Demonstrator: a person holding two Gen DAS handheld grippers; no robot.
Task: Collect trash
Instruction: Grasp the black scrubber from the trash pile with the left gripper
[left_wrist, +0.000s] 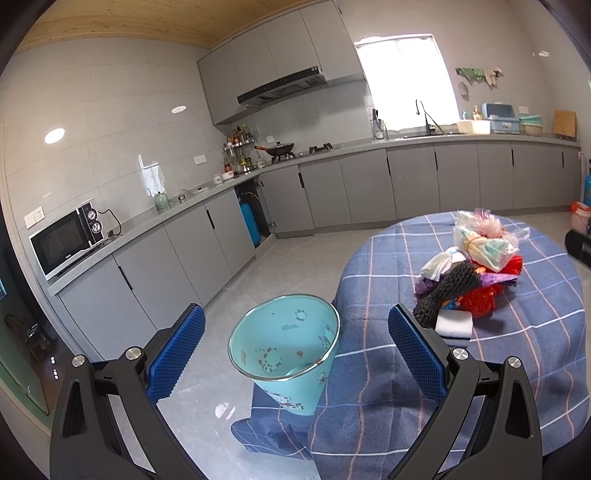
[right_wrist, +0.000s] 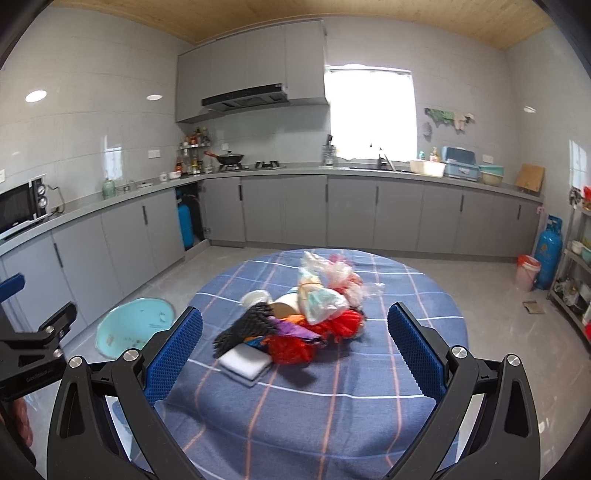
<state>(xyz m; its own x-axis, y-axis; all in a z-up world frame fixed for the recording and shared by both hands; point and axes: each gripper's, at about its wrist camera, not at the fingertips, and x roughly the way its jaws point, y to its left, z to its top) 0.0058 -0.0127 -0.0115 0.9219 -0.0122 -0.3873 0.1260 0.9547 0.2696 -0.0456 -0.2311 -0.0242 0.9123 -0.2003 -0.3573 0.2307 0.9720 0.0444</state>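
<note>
- My left claw (left_wrist: 295, 354) is spread wide and holds nothing; the teal bin (left_wrist: 286, 349) sits between its fingers but farther out, beside the table (left_wrist: 388, 387) edge, tilted with its mouth toward me.
- The trash pile (left_wrist: 471, 273) lies ahead and to the right of that claw, on the plaid cloth.
- My right claw (right_wrist: 295, 354) is released too, empty, with the pile (right_wrist: 295, 321) straight ahead between its blue pads (right_wrist: 173, 354).
- From the right claw, the bin (right_wrist: 135, 326) is off to the left, below the table.

A black-and-white microwave (left_wrist: 64, 242) sits on the grey kitchen surface (right_wrist: 122, 192), a black wok (right_wrist: 229, 158) on the stove, a blue gas cylinder (right_wrist: 547, 253) standing in the corner.
</note>
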